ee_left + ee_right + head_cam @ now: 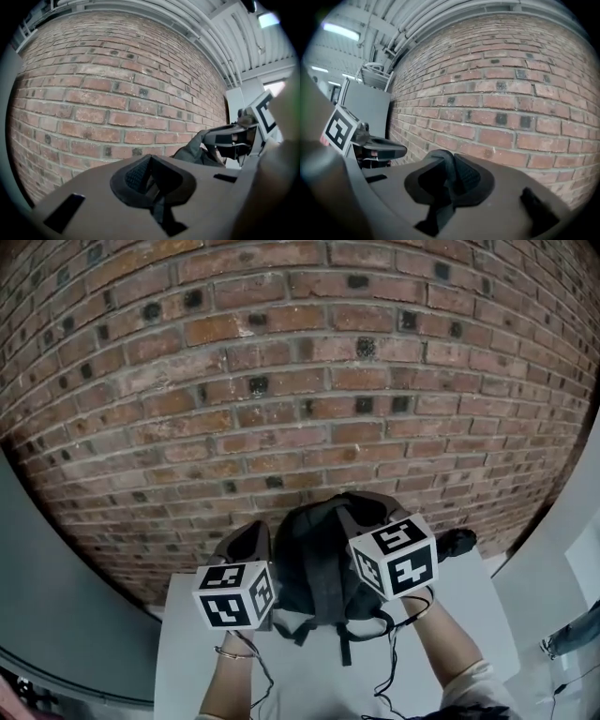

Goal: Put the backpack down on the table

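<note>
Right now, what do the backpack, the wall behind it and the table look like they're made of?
Backpack: dark grey woven fabric, probably nylon or polyester, with a matte finish. It sags and creases, and has webbing straps.
Wall: rough red-brown brick with pale mortar joints.
Table: smooth white top, perhaps laminate or painted board. The look leaves that open.
</note>
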`<state>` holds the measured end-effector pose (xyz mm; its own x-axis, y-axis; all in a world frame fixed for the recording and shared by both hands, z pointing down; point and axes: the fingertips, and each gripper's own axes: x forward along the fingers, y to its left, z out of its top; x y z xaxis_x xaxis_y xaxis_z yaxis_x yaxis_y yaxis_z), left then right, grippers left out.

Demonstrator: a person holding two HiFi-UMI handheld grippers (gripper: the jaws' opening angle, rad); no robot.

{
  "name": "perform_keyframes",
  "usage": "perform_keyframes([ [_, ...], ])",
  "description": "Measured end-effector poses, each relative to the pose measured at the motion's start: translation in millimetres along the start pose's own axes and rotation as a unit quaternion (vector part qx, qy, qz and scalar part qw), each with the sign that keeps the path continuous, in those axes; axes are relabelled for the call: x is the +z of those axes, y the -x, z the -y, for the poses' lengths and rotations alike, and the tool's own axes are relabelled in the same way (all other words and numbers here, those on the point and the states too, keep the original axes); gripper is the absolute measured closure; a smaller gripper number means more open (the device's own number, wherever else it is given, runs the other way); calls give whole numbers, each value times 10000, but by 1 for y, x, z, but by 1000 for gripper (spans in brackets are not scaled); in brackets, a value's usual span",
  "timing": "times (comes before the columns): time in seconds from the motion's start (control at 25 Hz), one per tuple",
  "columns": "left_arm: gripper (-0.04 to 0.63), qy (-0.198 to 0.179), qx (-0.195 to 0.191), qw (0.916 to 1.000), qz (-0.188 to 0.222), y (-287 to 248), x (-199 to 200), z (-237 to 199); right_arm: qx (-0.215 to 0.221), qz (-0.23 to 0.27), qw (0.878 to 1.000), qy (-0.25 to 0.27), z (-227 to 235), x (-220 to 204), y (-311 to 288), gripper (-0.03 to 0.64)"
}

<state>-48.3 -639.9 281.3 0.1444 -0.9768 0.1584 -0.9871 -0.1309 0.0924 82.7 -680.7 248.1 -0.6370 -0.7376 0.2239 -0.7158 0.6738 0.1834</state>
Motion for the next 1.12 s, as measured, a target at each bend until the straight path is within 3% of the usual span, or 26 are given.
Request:
perform_keyframes([
  [1.12,583,148,-165,9995,-237,70,-37,22,-269,-92,9995,-129,-52,-28,42,565],
])
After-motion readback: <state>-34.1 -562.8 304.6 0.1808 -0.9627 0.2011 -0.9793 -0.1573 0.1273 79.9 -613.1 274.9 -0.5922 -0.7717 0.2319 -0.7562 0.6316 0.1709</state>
